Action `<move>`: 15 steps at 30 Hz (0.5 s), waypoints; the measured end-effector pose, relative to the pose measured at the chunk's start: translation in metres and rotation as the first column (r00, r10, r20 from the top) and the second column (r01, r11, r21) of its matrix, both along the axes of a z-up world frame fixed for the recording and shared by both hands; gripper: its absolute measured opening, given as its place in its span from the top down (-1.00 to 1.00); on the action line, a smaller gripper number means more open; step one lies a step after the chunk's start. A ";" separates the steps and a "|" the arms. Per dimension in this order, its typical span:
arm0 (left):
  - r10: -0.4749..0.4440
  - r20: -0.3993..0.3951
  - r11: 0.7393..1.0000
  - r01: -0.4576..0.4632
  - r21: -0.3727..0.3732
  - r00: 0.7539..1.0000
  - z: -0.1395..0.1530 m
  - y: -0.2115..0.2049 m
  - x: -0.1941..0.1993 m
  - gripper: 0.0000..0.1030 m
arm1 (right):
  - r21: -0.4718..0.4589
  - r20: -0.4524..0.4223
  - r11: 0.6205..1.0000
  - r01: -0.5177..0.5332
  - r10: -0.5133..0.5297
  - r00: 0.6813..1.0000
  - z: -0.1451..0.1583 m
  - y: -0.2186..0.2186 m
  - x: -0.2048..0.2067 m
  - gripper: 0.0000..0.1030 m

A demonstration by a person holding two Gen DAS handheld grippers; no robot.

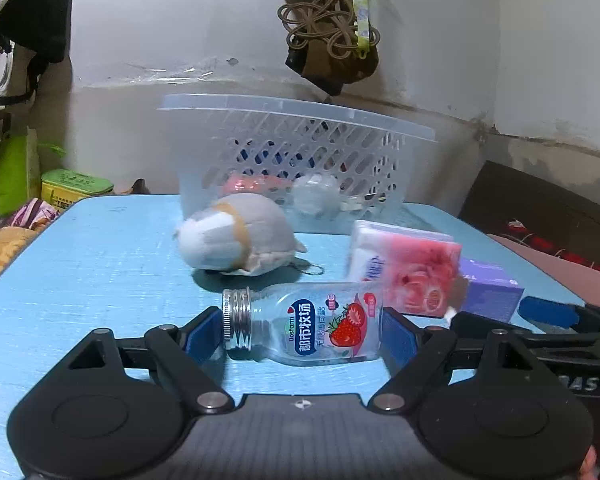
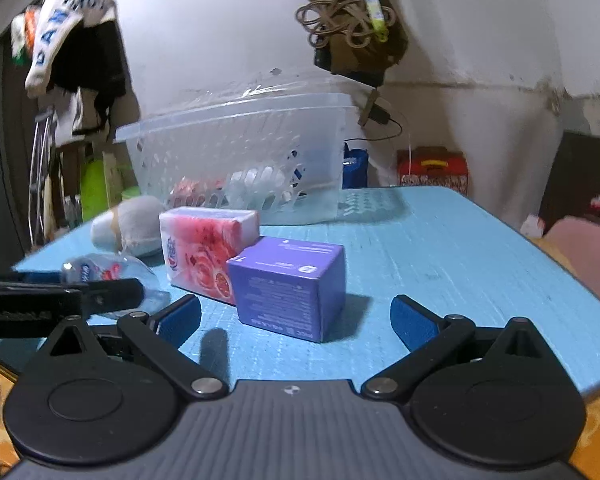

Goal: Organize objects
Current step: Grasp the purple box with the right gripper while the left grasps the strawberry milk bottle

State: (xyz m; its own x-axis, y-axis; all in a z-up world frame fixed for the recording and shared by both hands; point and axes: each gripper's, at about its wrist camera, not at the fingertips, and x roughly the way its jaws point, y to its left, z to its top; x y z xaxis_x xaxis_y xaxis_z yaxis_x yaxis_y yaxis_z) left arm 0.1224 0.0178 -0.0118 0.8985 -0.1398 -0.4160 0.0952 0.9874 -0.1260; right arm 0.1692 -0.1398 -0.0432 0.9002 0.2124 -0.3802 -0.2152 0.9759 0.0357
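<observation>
A clear strawberry-label bottle [image 1: 304, 328] with a silver cap lies on its side between the blue pads of my left gripper [image 1: 300, 334], cap at the left pad, base at the right pad; the pads touch both ends. It also shows in the right wrist view [image 2: 100, 270]. My right gripper [image 2: 296, 316] is open and empty just in front of a purple box [image 2: 290, 286]. A pink tissue pack [image 2: 204, 250] stands left of the box. A grey plush toy [image 1: 232, 236] lies behind the bottle. A clear plastic basket [image 1: 296, 156] holds several items at the back.
The blue table [image 2: 440, 264] has its right edge near my right gripper. A green tin [image 1: 76, 188] and fabric sit past the table's left edge. A red box [image 2: 432, 170] stands behind the table. Cords and bags hang on the wall.
</observation>
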 end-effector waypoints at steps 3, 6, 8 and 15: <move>0.000 0.016 1.000 0.000 0.022 1.000 -0.002 0.002 -0.002 -0.69 | -0.012 0.015 1.000 0.006 -0.006 1.000 -0.002 0.001 0.005 -0.78; -0.006 0.022 0.999 0.005 0.052 1.000 -0.004 -0.001 -0.002 -0.73 | -0.012 0.022 1.000 0.000 0.000 1.000 -0.001 0.000 0.008 -0.53; -0.009 0.028 0.997 0.007 0.078 1.000 -0.006 -0.005 -0.002 -0.83 | -0.016 0.026 1.000 -0.012 0.012 1.000 -0.001 0.000 0.008 -0.39; -0.019 0.064 0.998 0.015 0.059 0.998 -0.009 -0.003 -0.007 -0.72 | 0.008 0.054 1.000 -0.009 0.008 0.999 -0.001 -0.013 -0.006 -0.25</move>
State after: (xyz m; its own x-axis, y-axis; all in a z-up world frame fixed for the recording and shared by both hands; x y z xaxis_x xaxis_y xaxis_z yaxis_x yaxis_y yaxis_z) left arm 0.1155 0.0143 -0.0204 0.9216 -0.1327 -0.3649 0.1183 0.9911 -0.0615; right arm 0.1631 -0.1525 -0.0437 0.9174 0.2232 -0.3295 -0.2255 0.9737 0.0318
